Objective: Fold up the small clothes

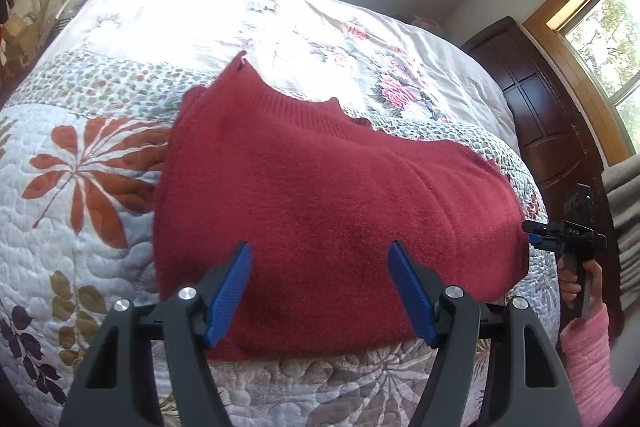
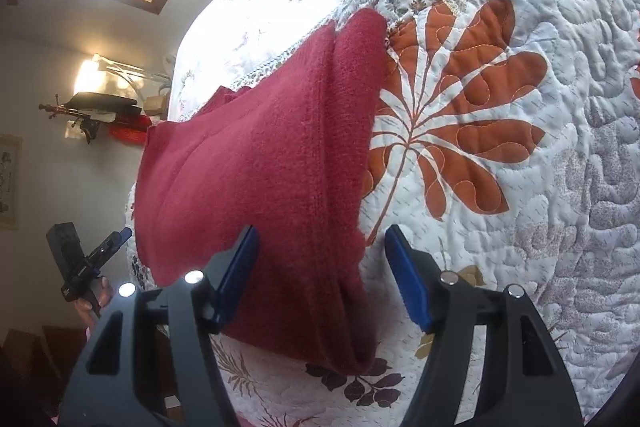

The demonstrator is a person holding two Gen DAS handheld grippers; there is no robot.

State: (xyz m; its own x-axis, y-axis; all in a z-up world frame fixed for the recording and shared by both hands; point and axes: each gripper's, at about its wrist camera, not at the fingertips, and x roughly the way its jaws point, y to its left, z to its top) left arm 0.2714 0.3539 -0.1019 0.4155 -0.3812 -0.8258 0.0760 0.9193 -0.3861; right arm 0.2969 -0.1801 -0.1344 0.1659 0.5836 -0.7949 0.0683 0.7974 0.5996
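Note:
A red knitted sweater (image 1: 320,179) lies folded on the floral quilt (image 1: 80,219) of a bed, with its ribbed hem toward the far side. My left gripper (image 1: 320,247) is open over the sweater's near edge, and nothing sits between its blue pads (image 1: 228,291). In the right wrist view the same sweater (image 2: 256,171) runs from lower centre to upper left. My right gripper (image 2: 321,229) is open over its folded side edge, left finger above the cloth and right finger above the quilt (image 2: 520,187). Each gripper shows in the other's view: right gripper (image 1: 536,235), left gripper (image 2: 116,239).
A dark wooden headboard (image 1: 536,107) and a window (image 1: 612,39) stand to the right of the bed. A pink sleeve (image 1: 588,359) and a hand hold the right gripper's handle. A cluttered shelf with a lamp (image 2: 104,99) is beyond the bed.

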